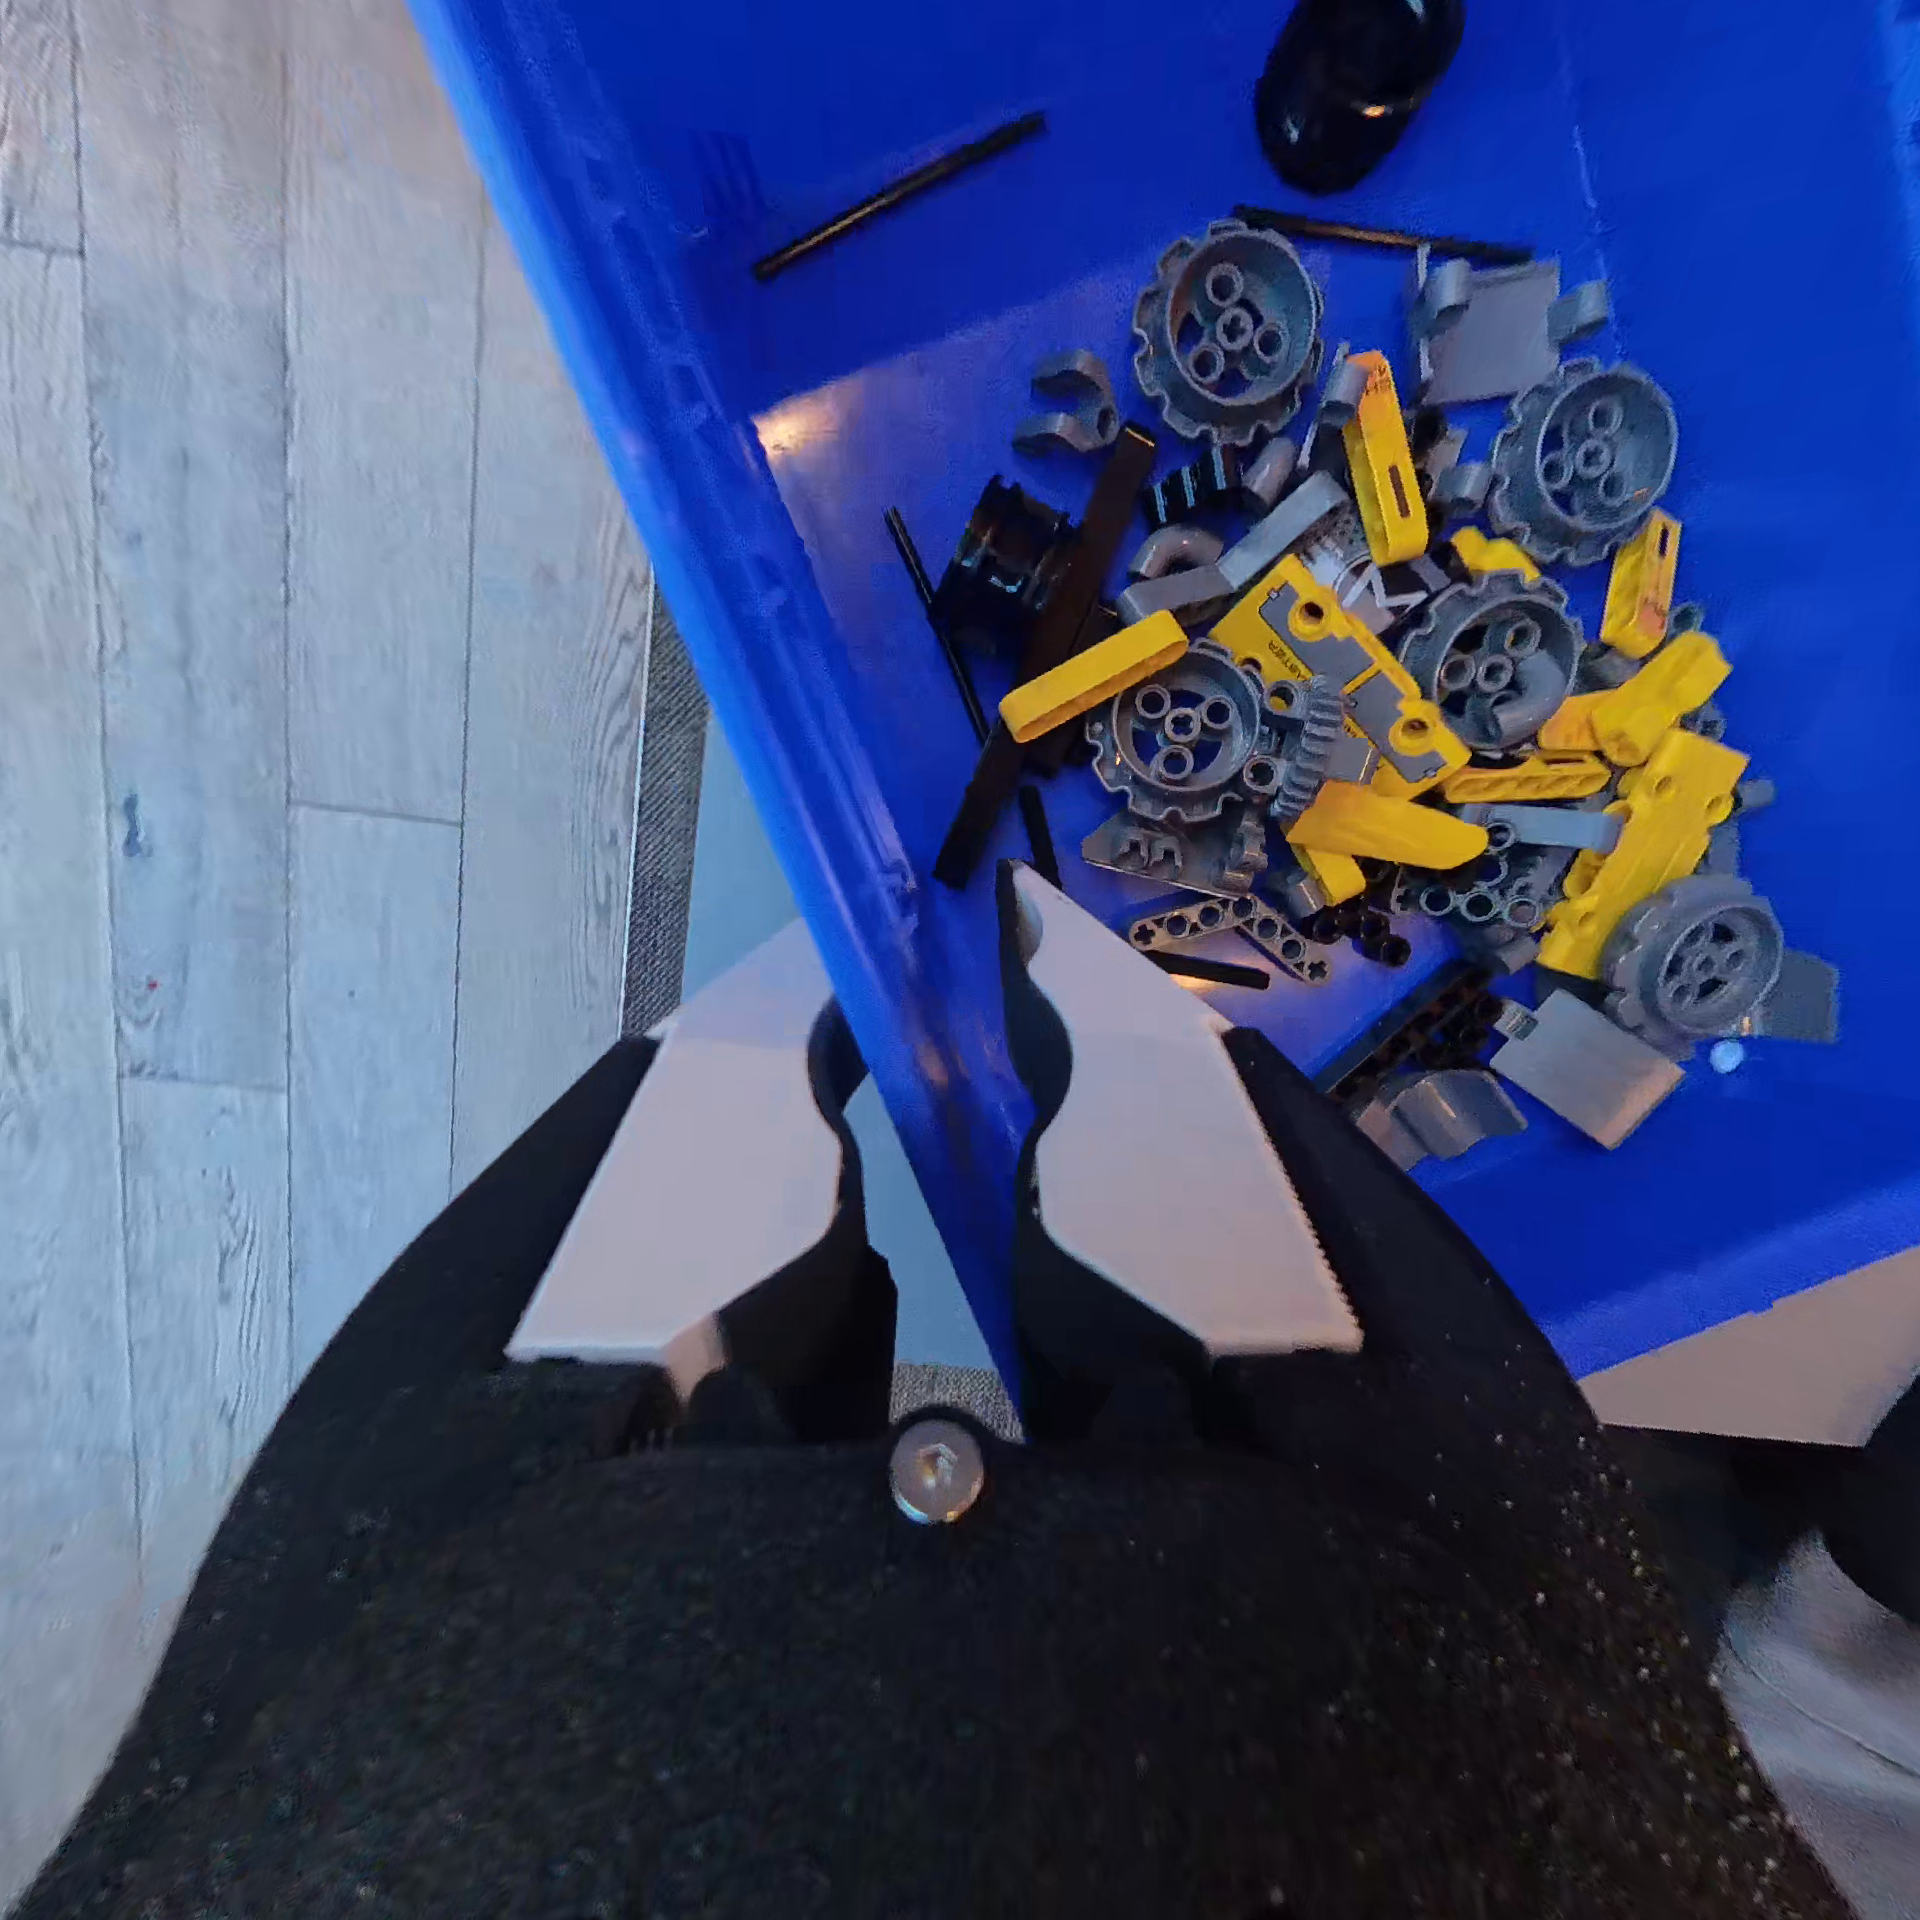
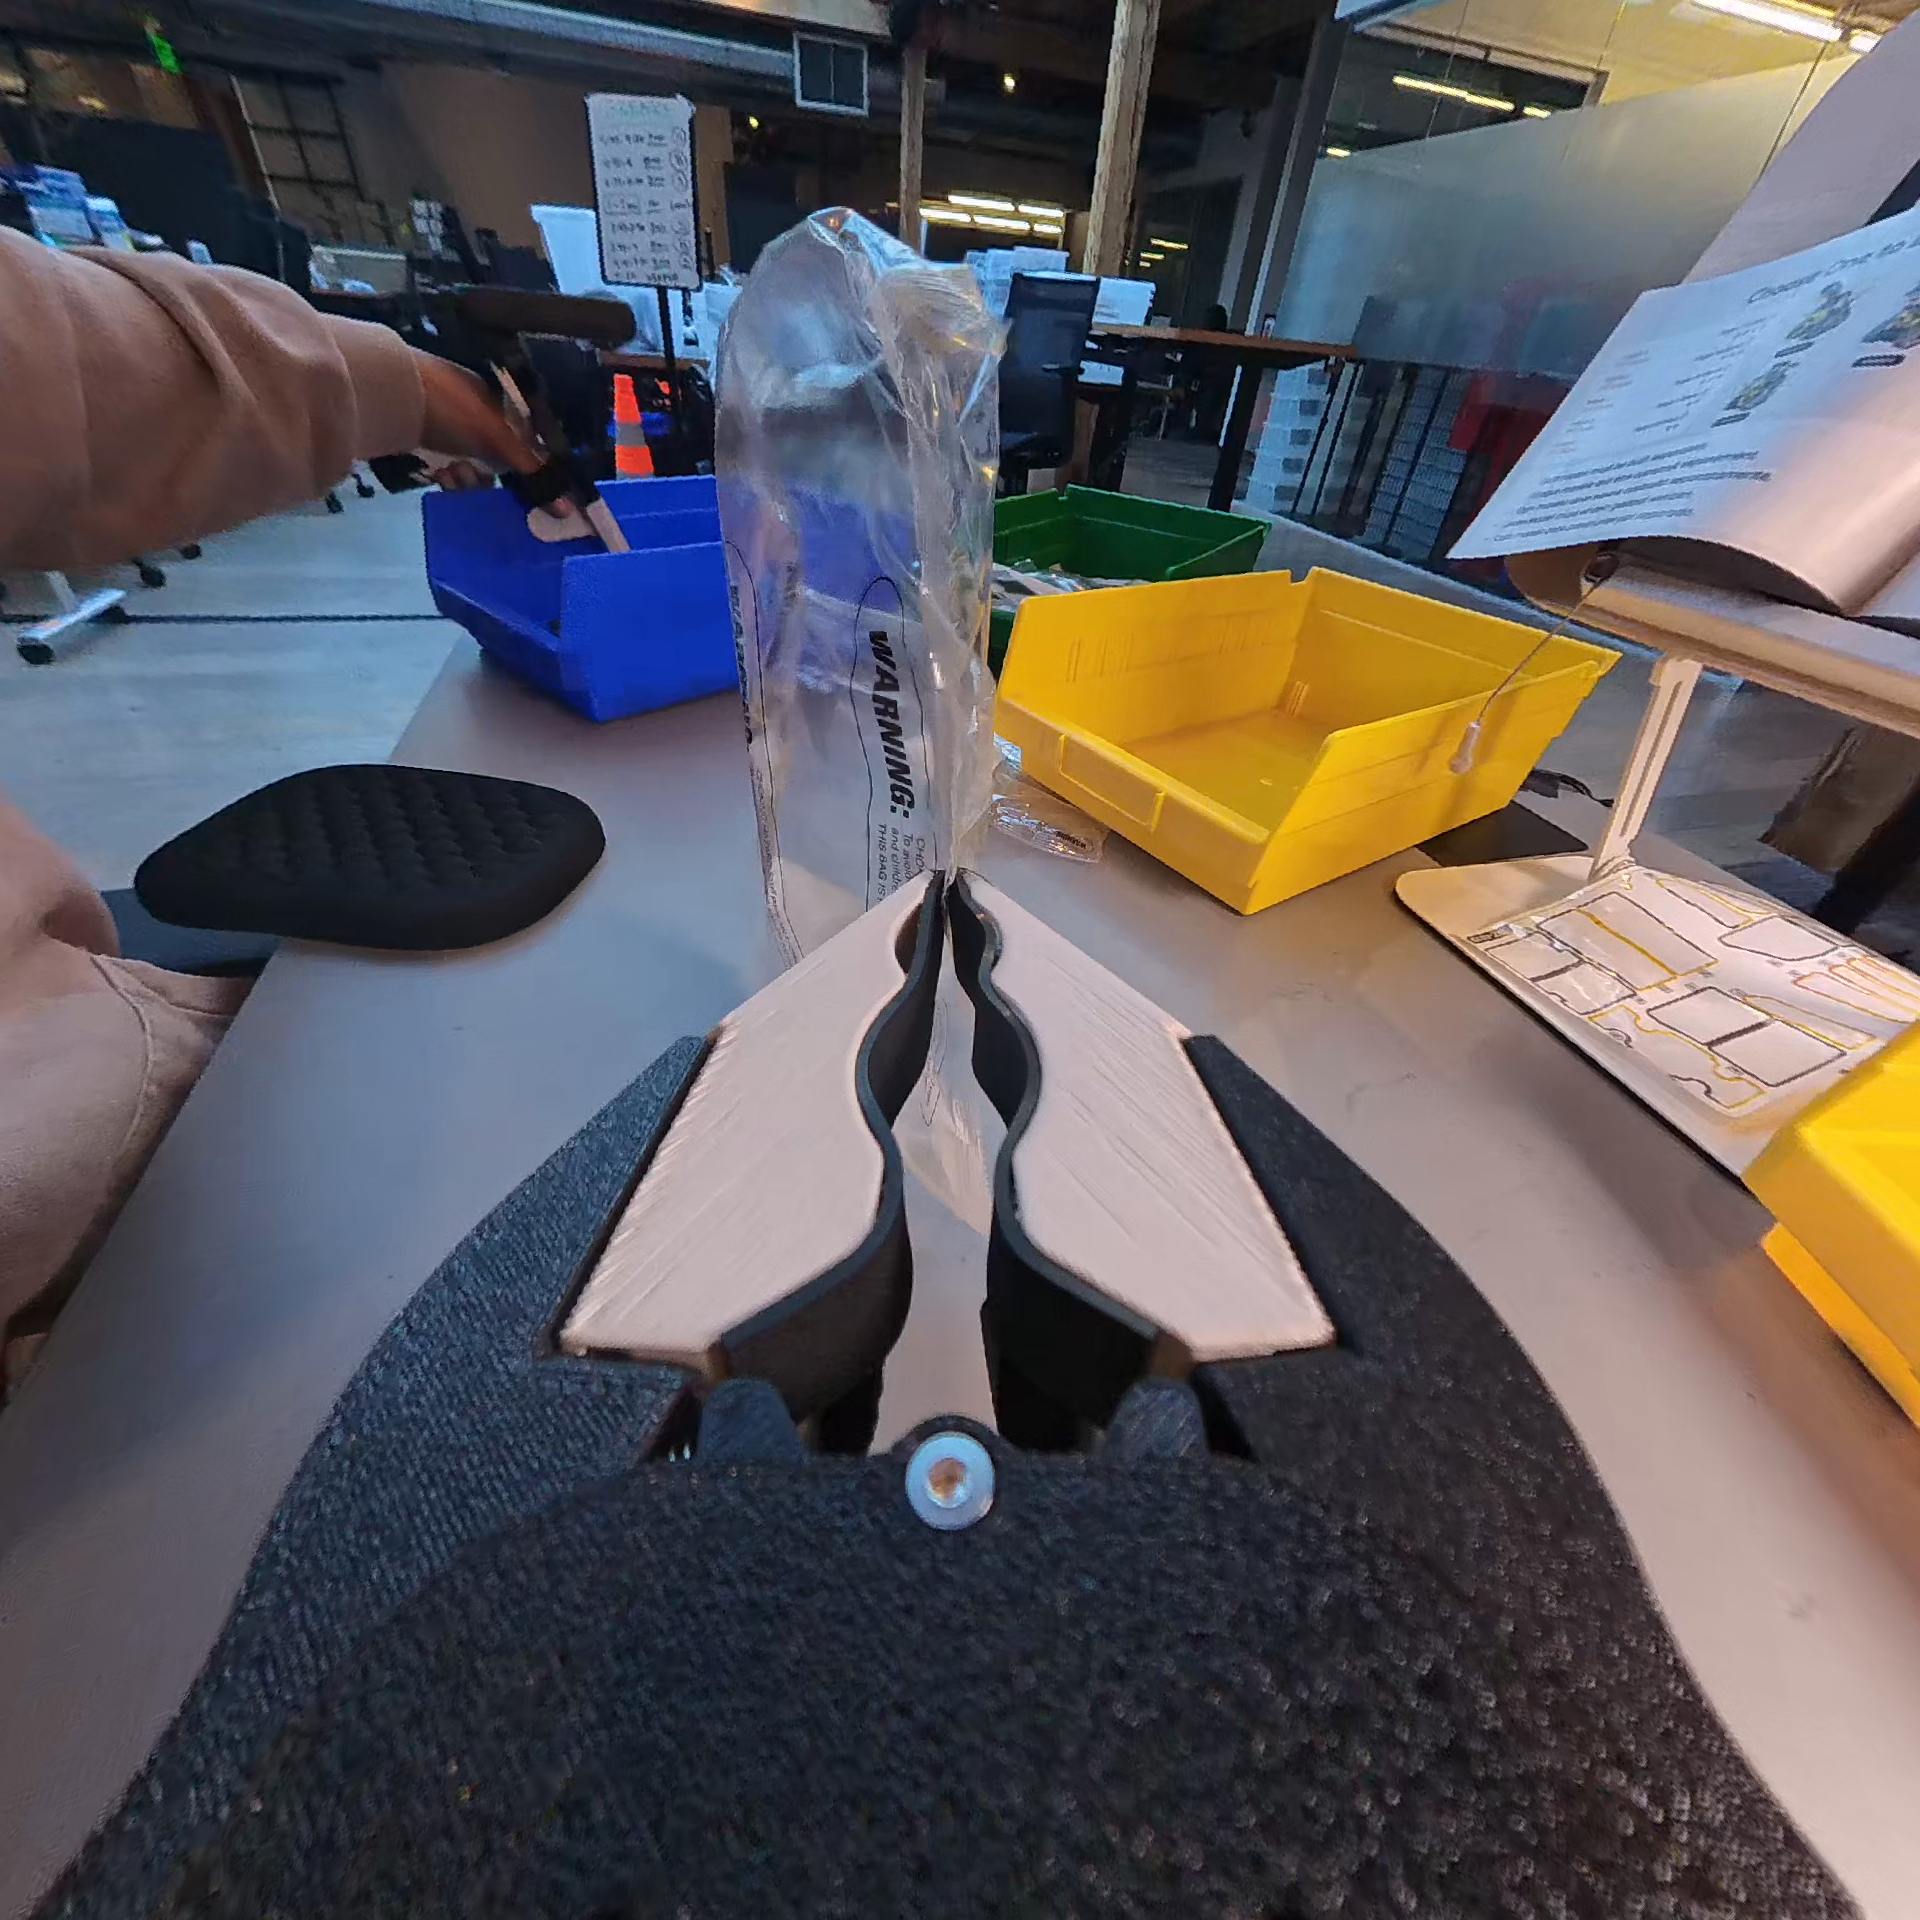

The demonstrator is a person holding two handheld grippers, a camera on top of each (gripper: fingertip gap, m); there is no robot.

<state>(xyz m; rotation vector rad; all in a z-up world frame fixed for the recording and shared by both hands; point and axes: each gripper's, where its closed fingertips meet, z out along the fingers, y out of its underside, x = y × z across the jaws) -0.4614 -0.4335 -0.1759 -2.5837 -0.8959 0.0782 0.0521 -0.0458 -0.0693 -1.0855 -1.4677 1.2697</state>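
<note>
A: Nearest the lens, the left tongs (image 1: pixel 925 997) straddle the side wall of the blue bin (image 1: pixel 727 499), one finger outside, one inside, clamped on the wall.
B: And inside the bin?
A: A heap of yellow, grey and black building pieces (image 1: pixel 1403 707), grey toothed wheels among them, lies just beyond the inner finger.
B: The right tongs (image 2: pixel 948 883)?
A: Pressed together on a clear plastic bag (image 2: pixel 852 540), which stands upright above the tabletop (image 2: pixel 436 1091). An empty yellow bin (image 2: pixel 1278 727) sits to its right, a green bin (image 2: pixel 1122 530) behind.
</note>
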